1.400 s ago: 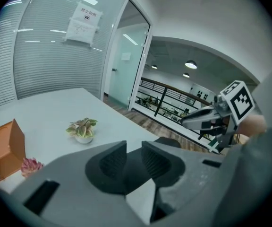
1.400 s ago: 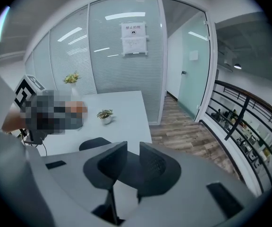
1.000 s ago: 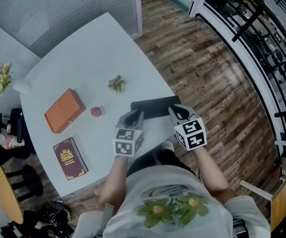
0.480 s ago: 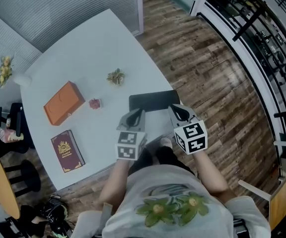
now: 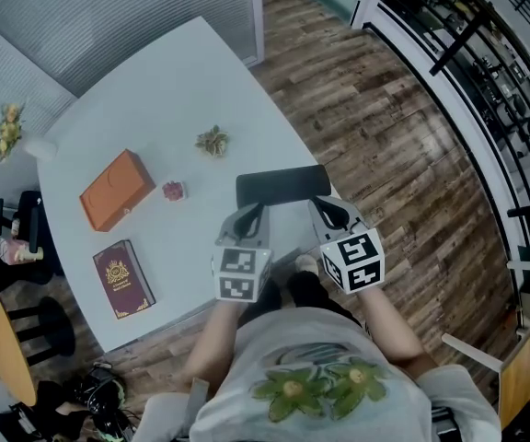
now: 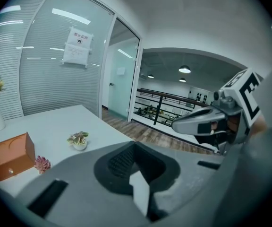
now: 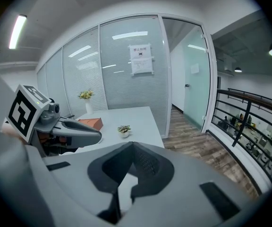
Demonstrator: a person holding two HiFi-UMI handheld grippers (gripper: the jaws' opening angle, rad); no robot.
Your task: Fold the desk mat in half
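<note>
Head view: the dark desk mat (image 5: pixel 282 184) lies at the near edge of the white table (image 5: pixel 155 90). The left hand-held gripper (image 5: pixel 251 212) and the right hand-held gripper (image 5: pixel 322 205) meet the mat's near edge, side by side.

Left gripper view: the left hand-held gripper (image 6: pixel 135 148) has its jaws closed together, with a pale sliver (image 6: pixel 140 193) pinched between the pads.

Right gripper view: the right hand-held gripper (image 7: pixel 132 145) is closed in the same way on a thin pale edge.
</note>
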